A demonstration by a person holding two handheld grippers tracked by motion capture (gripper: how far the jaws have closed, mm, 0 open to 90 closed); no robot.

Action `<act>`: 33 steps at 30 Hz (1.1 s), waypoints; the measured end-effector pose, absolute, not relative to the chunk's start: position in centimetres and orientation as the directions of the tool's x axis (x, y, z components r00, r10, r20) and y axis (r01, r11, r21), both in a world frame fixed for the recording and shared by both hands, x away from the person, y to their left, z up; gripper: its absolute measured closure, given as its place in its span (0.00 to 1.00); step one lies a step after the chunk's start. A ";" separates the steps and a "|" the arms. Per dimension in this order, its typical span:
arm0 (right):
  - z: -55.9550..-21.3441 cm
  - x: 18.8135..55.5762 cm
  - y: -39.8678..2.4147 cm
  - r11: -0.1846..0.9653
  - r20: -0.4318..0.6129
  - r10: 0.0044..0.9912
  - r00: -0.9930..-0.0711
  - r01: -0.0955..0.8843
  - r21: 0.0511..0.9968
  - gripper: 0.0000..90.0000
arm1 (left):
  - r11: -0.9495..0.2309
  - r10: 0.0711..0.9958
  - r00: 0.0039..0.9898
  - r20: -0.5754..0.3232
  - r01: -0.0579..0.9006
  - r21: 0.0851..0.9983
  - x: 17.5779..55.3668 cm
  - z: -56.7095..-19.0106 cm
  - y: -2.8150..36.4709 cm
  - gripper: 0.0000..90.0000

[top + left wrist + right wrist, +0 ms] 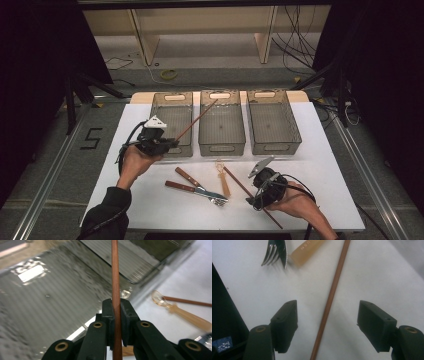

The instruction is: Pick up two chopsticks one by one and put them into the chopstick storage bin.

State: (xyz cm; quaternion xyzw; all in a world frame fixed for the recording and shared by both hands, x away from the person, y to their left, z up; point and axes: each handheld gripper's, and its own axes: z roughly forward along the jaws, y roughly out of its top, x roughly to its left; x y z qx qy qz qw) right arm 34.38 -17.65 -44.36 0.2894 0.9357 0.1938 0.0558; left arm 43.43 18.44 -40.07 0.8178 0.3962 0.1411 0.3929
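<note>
My left gripper is shut on a thin brown chopstick, which slants up and to the right over the left bin. In the left gripper view the chopstick is pinched between the pads of the left gripper, above the bin's grey floor. A second chopstick lies on the white table. My right gripper stands open low over it. In the right gripper view that chopstick runs between the wide-apart fingers of the right gripper, neither pad touching it.
Three grey see-through bins stand in a row at the back: left, middle and right. A wooden-handled fork and knife and an amber plastic spoon lie at the table's front centre. The fork tines lie ahead of the right gripper.
</note>
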 end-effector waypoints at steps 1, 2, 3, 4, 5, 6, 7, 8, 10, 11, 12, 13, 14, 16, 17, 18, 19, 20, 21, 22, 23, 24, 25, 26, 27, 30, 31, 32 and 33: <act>-44.4 34.4 -17.7 0.761 0.007 0.559 -0.829 0.516 0.393 0.37 | -0.370 0.766 0.637 -0.082 0.543 0.754 43.7 -40.0 18.7 0.92; -44.5 34.4 -17.6 0.760 0.006 0.561 -0.827 0.518 0.392 0.37 | -0.364 0.773 0.628 -0.084 0.548 0.753 44.1 -39.9 18.9 0.92; -44.6 34.3 -17.6 0.762 0.005 0.559 -0.829 0.517 0.390 0.37 | -0.356 0.782 0.618 -0.084 0.554 0.753 44.4 -39.9 19.1 0.92; -44.6 34.3 -17.6 0.765 0.007 0.555 -0.832 0.514 0.389 0.37 | -0.346 0.790 0.607 -0.086 0.558 0.754 44.7 -39.9 19.3 0.92; -44.6 34.3 -17.6 0.766 0.006 0.554 -0.832 0.513 0.388 0.37 | -0.338 0.797 0.597 -0.091 0.567 0.751 45.1 -40.0 19.5 0.92; -44.6 34.3 -17.6 0.764 0.008 0.556 -0.831 0.515 0.387 0.37 | -0.331 0.802 0.589 -0.094 0.570 0.752 45.3 -40.1 19.7 0.92; -44.6 34.3 -17.6 0.764 0.007 0.558 -0.830 0.517 0.386 0.37 | -0.325 0.804 0.587 -0.096 0.569 0.756 45.6 -40.1 19.9 0.92; -44.6 34.3 -17.7 0.765 0.007 0.556 -0.831 0.514 0.389 0.37 | -0.319 0.808 0.581 -0.098 0.572 0.755 45.7 -40.1 20.0 0.92; -44.5 34.3 -17.8 0.762 0.009 0.559 -0.829 0.518 0.389 0.37 | -0.312 0.816 0.569 -0.100 0.580 0.753 46.1 -40.2 20.3 0.92; -44.6 34.3 -17.8 0.761 0.009 0.559 -0.829 0.518 0.391 0.37 | -0.305 0.821 0.561 -0.102 0.583 0.753 46.2 -40.3 20.4 0.92; -44.6 34.3 -17.8 0.758 0.009 0.565 -0.825 0.524 0.389 0.37 | -0.302 0.826 0.554 -0.103 0.589 0.749 46.4 -40.4 20.5 0.92; -44.6 34.3 -17.9 0.759 0.010 0.564 -0.826 0.523 0.389 0.37 | -0.298 0.829 0.549 -0.105 0.593 0.748 46.6 -40.5 20.7 0.92; -44.6 34.3 -17.9 0.759 0.010 0.564 -0.826 0.523 0.389 0.37 | -0.291 0.835 0.540 -0.107 0.599 0.746 46.8 -40.6 20.8 0.92; -44.6 34.3 -17.9 0.758 0.010 0.566 -0.824 0.525 0.387 0.37 | -0.280 0.841 0.528 -0.116 0.610 0.741 47.2 -40.8 21.1 0.92; -44.7 34.3 -17.9 0.758 0.011 0.566 -0.825 0.525 0.387 0.37 | -0.277 0.845 0.521 -0.118 0.616 0.738 47.4 -41.0 21.2 0.92; -44.7 34.3 -17.9 0.759 0.011 0.565 -0.825 0.525 0.386 0.37 | -0.271 0.849 0.514 -0.121 0.621 0.735 47.6 -41.1 21.4 0.92; -44.7 34.3 -17.9 0.759 0.011 0.565 -0.825 0.525 0.385 0.37 | -0.261 0.855 0.502 -0.126 0.627 0.734 47.8 -41.3 21.5 0.92; -44.7 34.3 -17.9 0.759 0.011 0.565 -0.825 0.525 0.384 0.37 | -0.255 0.859 0.495 -0.129 0.633 0.731 47.9 -41.4 21.6 0.92; -44.7 34.3 -17.9 0.760 0.012 0.565 -0.825 0.526 0.383 0.37 | -0.254 0.863 0.489 -0.129 0.639 0.726 48.1 -41.5 21.7 0.92; -44.7 34.3 -17.9 0.760 0.013 0.564 -0.826 0.525 0.382 0.37 | -0.254 0.864 0.487 -0.128 0.641 0.725 48.2 -41.6 21.8 0.92; -44.7 34.3 -17.9 0.761 0.012 0.563 -0.826 0.525 0.381 0.37 | -0.249 0.868 0.480 -0.129 0.644 0.723 48.3 -41.7 21.8 0.92; -44.7 34.3 -17.9 0.761 0.013 0.564 -0.826 0.525 0.381 0.37 | -0.245 0.870 0.476 -0.131 0.647 0.722 48.4 -41.7 21.9 0.92; -44.8 34.3 -17.9 0.762 0.012 0.563 -0.826 0.525 0.380 0.37 | -0.245 0.872 0.472 -0.131 0.651 0.719 48.4 -41.8 22.0 0.92; -44.8 34.3 -17.9 0.763 0.013 0.561 -0.828 0.523 0.381 0.37 | -0.242 0.874 0.467 -0.133 0.655 0.716 48.5 -41.8 22.0 0.92; -44.8 34.3 -17.9 0.763 0.012 0.561 -0.828 0.523 0.379 0.37 | -0.242 0.876 0.464 -0.131 0.658 0.714 48.6 -41.9 22.0 0.92; -44.8 34.3 -17.9 0.764 0.012 0.561 -0.828 0.523 0.379 0.37 | -0.239 0.881 0.454 -0.133 0.670 0.703 48.8 -42.2 22.2 0.92; -44.8 34.3 -17.9 0.763 0.012 0.561 -0.828 0.523 0.380 0.37 | -0.237 0.882 0.451 -0.136 0.674 0.699 48.8 -42.3 22.2 0.92; -44.8 34.3 -17.9 0.765 0.011 0.559 -0.829 0.521 0.379 0.37 | -0.234 0.884 0.447 -0.139 0.680 0.695 48.8 -42.4 22.3 0.92; -44.8 34.3 -17.9 0.766 0.012 0.557 -0.830 0.519 0.379 0.37 | -0.231 0.886 0.442 -0.140 0.683 0.693 48.9 -42.5 22.3 0.92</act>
